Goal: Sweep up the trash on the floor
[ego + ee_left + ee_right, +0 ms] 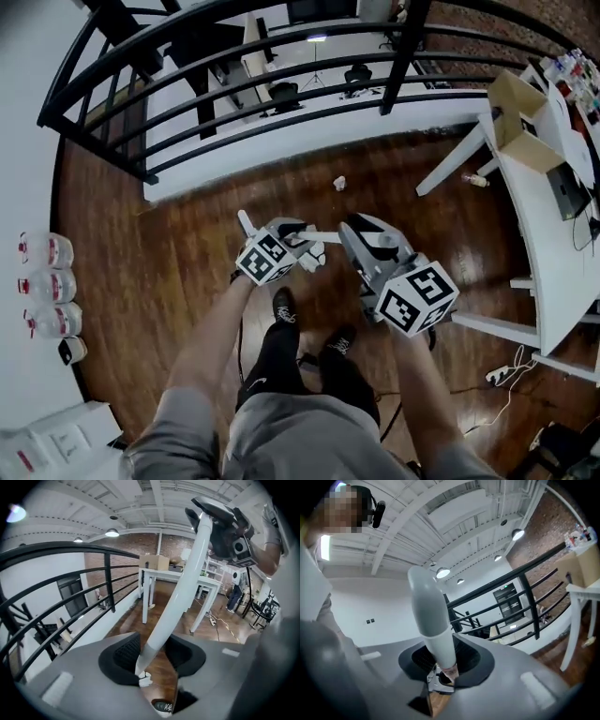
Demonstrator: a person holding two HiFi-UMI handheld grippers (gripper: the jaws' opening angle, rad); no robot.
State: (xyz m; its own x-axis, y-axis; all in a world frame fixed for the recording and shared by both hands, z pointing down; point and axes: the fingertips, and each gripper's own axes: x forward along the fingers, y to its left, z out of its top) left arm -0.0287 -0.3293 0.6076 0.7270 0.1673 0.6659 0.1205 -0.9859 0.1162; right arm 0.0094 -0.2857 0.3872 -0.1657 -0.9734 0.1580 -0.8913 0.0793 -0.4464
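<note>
While clamping one white handle (178, 597) in left gripper (152, 656) and right gripper (440, 660) mid-frame, standing short of crumpled trash (339, 183) at upper centre

Clock centred on the person's shoes (284, 307), head view.
- 12: railing (281, 66); paper scrap (339, 183) on the floor (187, 253) before it.
- 2 to 3: table (542, 239), cardboard box (520, 122) on its far end, bottle (475, 180) on the floor beside its leg.
- 4: power strip (502, 373) by the table's legs.
- 7: boxes (47, 441).
- 9: three jugs (47, 284) in a row along the wall (19, 187).
- Centre: pole (326, 237) crosswise between left gripper (307, 248) and right gripper (352, 230).
</note>
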